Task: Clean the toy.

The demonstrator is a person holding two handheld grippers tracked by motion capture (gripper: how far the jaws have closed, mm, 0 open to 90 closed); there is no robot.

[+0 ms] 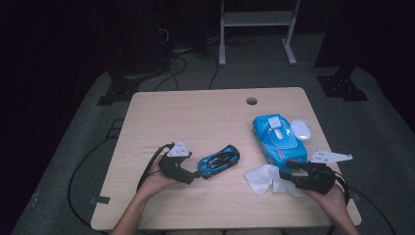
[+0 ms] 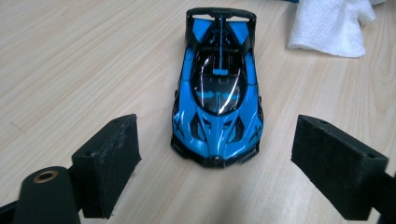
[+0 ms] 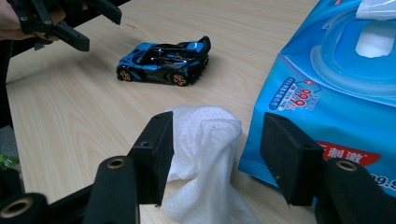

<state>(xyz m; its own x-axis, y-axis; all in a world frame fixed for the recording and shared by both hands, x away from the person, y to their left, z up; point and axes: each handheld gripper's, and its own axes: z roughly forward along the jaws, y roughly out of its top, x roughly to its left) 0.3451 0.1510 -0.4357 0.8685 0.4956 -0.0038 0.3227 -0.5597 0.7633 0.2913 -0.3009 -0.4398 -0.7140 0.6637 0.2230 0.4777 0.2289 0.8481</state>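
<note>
A blue and black toy car (image 1: 219, 161) stands on the wooden table (image 1: 195, 117), left of centre. My left gripper (image 1: 195, 175) points at its nose. In the left gripper view the black pads (image 2: 109, 163) stand wide apart, and the car (image 2: 217, 93) has only its nose between them, untouched; the left gripper (image 2: 219, 154) is open. A crumpled white wipe (image 1: 264, 178) lies at the front right. My right gripper (image 3: 223, 154) is open around a raised fold of the wipe (image 3: 205, 140), and the pads do not press on it. The car (image 3: 163, 60) sits farther off.
A blue pack of wet wipes (image 1: 279, 139) with an open lid lies right of the car, close to the right gripper (image 1: 286, 171). A white oval object (image 1: 301, 129) rests beside it. A cable hole (image 1: 251, 101) is near the table's far edge.
</note>
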